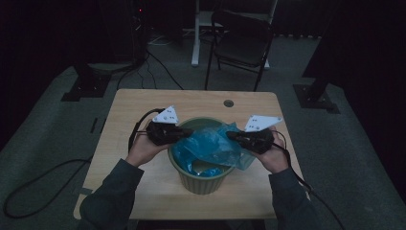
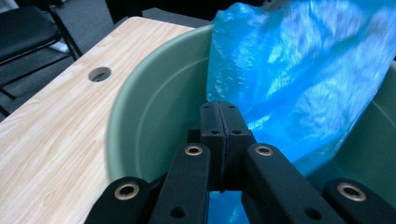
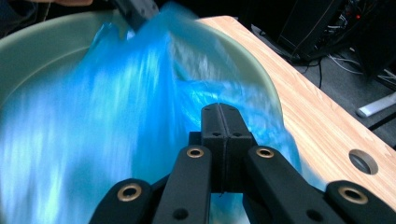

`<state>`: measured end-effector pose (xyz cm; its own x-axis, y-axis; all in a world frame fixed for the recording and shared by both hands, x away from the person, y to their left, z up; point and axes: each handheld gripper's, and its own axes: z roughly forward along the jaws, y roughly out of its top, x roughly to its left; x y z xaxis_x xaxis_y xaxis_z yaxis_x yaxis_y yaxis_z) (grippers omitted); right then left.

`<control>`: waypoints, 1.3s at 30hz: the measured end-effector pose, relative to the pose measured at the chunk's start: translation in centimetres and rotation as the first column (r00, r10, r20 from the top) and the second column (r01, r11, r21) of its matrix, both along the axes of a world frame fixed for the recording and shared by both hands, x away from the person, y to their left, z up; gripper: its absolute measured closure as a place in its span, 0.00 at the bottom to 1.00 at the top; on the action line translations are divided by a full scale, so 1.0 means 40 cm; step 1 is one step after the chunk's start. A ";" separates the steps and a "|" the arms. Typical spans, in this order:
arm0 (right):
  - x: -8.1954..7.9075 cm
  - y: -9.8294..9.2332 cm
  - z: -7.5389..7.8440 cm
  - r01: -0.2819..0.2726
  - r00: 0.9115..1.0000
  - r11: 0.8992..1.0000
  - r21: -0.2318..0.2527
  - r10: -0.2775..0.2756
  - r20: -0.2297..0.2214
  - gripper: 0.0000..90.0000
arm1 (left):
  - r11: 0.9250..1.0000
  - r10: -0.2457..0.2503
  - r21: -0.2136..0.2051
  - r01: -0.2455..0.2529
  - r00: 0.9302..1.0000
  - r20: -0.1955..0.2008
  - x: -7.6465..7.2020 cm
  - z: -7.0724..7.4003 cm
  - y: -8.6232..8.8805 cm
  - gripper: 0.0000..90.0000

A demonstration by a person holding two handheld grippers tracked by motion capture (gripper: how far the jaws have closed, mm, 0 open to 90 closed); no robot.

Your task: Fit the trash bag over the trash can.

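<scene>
A pale green bucket (image 1: pixel 198 182) stands on the wooden table, with a blue plastic bag (image 1: pixel 210 146) spread over its mouth. My left gripper (image 1: pixel 189 130) reaches over the bucket's left rim, its jaws pressed together on the bag's edge (image 2: pixel 280 70). From the right, my right gripper (image 1: pixel 231 136) is shut on the bag's other side (image 3: pixel 116 116). In the left gripper view the left gripper (image 2: pixel 219 116) points across the bucket's inner wall (image 2: pixel 159 112). The right gripper (image 3: pixel 219 119) faces the left gripper (image 3: pixel 135 11), which pinches the bag's far corner. The bag hangs stretched between them.
The table (image 1: pixel 143 103) has a round cable hole (image 1: pixel 228 103) near its far edge. A black folding chair (image 1: pixel 242 43) stands beyond the table. Cables (image 1: pixel 28 187) trail on the dark floor at the left. Bare tabletop lies to the left of the bucket.
</scene>
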<state>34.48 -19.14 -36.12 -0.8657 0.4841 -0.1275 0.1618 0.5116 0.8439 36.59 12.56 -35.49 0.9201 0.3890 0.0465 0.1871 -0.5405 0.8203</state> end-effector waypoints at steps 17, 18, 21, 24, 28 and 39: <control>-0.033 -0.063 0.000 0.043 0.999 0.999 -0.011 -0.043 -0.001 1.00 | 0.989 0.130 -0.068 -0.131 0.991 -0.017 0.023 -0.011 0.118 1.00; -0.033 -0.063 0.000 0.043 0.999 0.999 -0.011 -0.043 -0.001 1.00 | 0.989 0.130 -0.068 -0.131 0.991 -0.017 0.023 -0.011 0.118 1.00; -0.039 -0.079 -0.003 0.053 0.999 0.998 -0.013 -0.053 -0.005 1.00 | 0.983 0.162 -0.087 -0.163 0.986 -0.029 0.030 -0.017 0.150 1.00; -0.043 -0.087 -0.005 0.055 0.998 0.998 -0.018 -0.055 -0.010 1.00 | 0.980 0.176 -0.089 -0.179 0.984 -0.038 0.033 -0.025 0.164 1.00; -0.048 -0.097 -0.008 0.060 0.998 0.998 -0.019 -0.060 -0.016 1.00 | 0.975 0.198 -0.096 -0.202 0.979 -0.055 0.039 -0.039 0.183 1.00; -0.056 -0.115 -0.024 0.059 0.997 0.998 -0.024 -0.059 -0.039 1.00 | 0.972 0.207 -0.094 -0.215 0.975 -0.083 0.045 -0.070 0.191 1.00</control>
<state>32.25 -23.74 -37.07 -0.8403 0.5319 -0.1052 0.2252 0.5189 0.8247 38.39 20.19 -38.28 0.8161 0.5741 -0.0670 0.3487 -0.3967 0.8491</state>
